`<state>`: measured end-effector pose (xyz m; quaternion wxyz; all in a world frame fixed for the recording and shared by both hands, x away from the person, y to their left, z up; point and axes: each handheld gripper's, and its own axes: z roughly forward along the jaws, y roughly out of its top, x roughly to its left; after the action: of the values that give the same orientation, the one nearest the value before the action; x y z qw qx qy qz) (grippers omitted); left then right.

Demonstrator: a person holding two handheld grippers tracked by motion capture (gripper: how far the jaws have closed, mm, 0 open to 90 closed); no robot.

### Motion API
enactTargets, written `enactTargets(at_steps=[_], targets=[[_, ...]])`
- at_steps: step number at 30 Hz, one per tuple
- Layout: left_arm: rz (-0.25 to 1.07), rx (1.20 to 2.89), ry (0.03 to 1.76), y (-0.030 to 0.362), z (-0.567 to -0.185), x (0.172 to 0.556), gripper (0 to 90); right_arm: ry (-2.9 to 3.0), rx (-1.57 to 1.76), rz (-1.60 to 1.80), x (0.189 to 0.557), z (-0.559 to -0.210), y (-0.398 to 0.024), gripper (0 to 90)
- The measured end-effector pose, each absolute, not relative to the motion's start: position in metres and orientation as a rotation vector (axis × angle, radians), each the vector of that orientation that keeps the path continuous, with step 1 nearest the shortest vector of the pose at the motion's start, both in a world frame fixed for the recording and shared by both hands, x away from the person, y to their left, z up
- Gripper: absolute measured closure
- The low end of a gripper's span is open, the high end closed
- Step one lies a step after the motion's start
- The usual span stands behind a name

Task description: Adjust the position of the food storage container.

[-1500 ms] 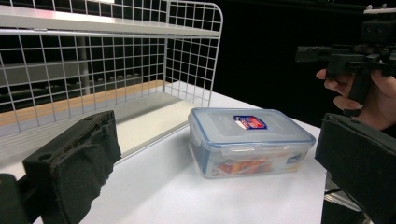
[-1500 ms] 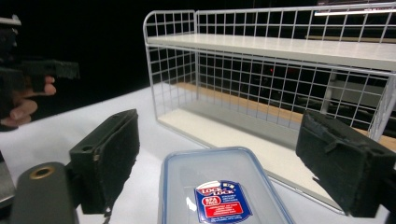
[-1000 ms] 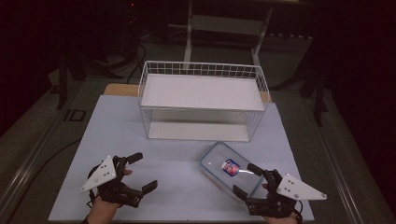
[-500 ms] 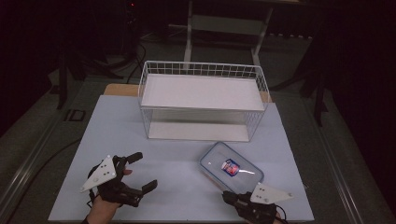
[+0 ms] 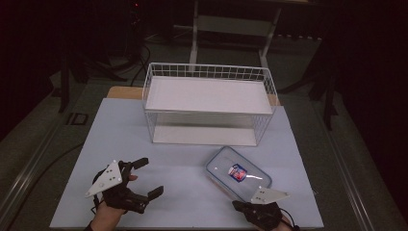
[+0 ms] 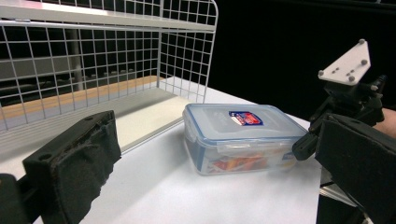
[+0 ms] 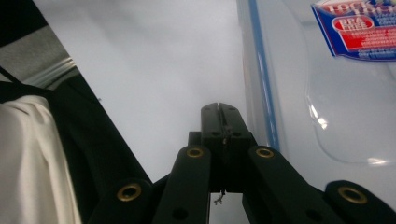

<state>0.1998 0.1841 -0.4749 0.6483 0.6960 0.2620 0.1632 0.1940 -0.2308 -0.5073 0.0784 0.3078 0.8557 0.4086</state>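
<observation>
High view: my right gripper (image 5: pixel 240 206) sits at the near edge of the worktop (image 5: pixel 183 163), jaws just closed flat together with nothing between them. The clear lidded container (image 5: pixel 238 173) lies flat just ahead of it, lid up, long axis diagonal, running from beside that gripper away toward the wire basket (image 5: pixel 208 108); near corner right by the tips, contact unclear. Right gripper view: pressed-together tips (image 7: pixel 219 112) just beside the container's blue-sealed rim (image 7: pixel 261 70). My left gripper (image 5: pixel 144 178) is well off to the container's left, jaws spread wide, empty. Left gripper view: container (image 6: pixel 238 135) between its pads, farther out.
</observation>
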Motion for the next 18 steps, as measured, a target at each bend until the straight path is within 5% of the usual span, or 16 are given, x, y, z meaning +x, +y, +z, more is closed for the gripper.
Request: enactTargets(at_steps=[18], targets=[[0.358, 1.588, 0.597, 0.181, -0.476, 0.2, 0.0, 2.42, 1.048, 1.143, 0.21, -0.5, -0.275, 90.0]])
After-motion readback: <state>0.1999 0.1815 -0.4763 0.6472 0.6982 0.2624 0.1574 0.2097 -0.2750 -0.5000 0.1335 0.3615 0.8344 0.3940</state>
